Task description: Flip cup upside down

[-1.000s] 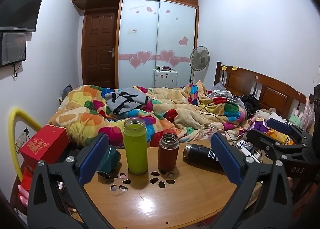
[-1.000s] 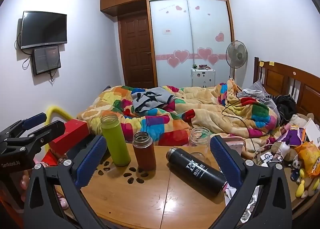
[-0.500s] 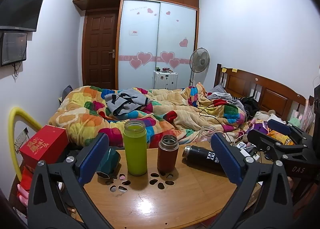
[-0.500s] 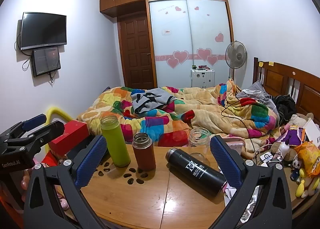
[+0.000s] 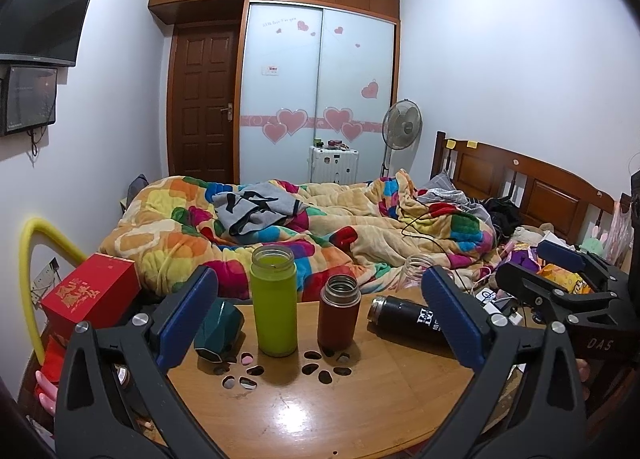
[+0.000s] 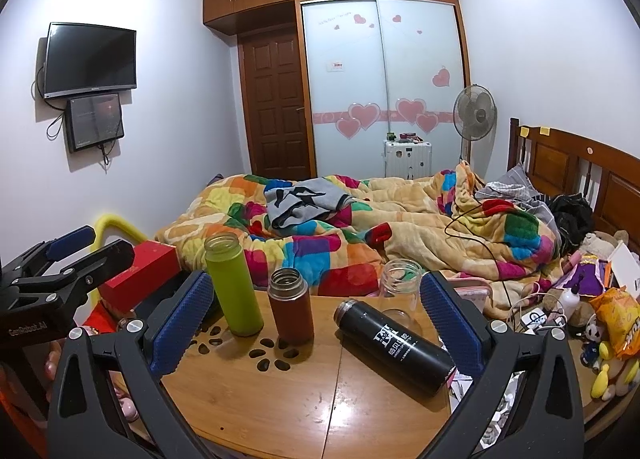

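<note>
On the round wooden table [image 5: 320,411] [image 6: 304,407] stand a green bottle [image 5: 274,303] [image 6: 234,287] and a brown flask [image 5: 338,317] [image 6: 291,305], both upright and uncapped. A black flask [image 5: 404,319] [image 6: 394,345] lies on its side. A clear glass jar [image 5: 414,271] [image 6: 400,285] stands at the far edge. A dark green cup [image 5: 219,333] lies tipped at the left. My left gripper [image 5: 320,319] is open and empty, short of the bottles. My right gripper [image 6: 316,319] is open and empty, framing the brown and black flasks.
A red box [image 5: 90,297] [image 6: 140,273] sits left of the table. A bed with a colourful quilt [image 5: 320,227] lies behind. Snacks, toys and cables [image 6: 592,311] clutter the right side. Each gripper shows in the other's view, the right one [image 5: 576,291] and the left one [image 6: 52,279].
Both views have shifted very slightly; the grippers stay open and nothing on the table has moved.
</note>
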The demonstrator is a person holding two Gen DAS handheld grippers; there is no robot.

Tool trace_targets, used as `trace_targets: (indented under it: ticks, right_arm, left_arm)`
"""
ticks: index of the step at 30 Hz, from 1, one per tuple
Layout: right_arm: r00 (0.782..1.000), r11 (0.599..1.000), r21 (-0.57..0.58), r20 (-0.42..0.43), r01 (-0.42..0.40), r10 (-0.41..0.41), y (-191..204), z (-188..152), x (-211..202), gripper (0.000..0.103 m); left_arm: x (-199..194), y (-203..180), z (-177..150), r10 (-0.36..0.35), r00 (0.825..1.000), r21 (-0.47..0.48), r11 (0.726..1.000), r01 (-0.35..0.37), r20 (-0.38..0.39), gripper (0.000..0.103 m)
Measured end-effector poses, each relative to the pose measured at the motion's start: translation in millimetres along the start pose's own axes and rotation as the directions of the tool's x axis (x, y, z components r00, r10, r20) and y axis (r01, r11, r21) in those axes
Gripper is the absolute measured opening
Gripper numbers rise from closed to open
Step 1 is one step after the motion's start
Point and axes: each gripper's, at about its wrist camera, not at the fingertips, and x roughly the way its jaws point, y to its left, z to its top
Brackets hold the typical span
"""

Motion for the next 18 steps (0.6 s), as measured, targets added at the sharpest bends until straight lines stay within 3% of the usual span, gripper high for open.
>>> trace_targets:
  ticks: [18]
  right_arm:
    - [1.000,1.000,-0.008,0.001,-0.007,0.007,1.8,0.7,2.7,0.103]
  left_arm:
    - [-0.3,-1.2,-0.7,0.000,1.000,0.000,1.000,0.000,0.002,0.103]
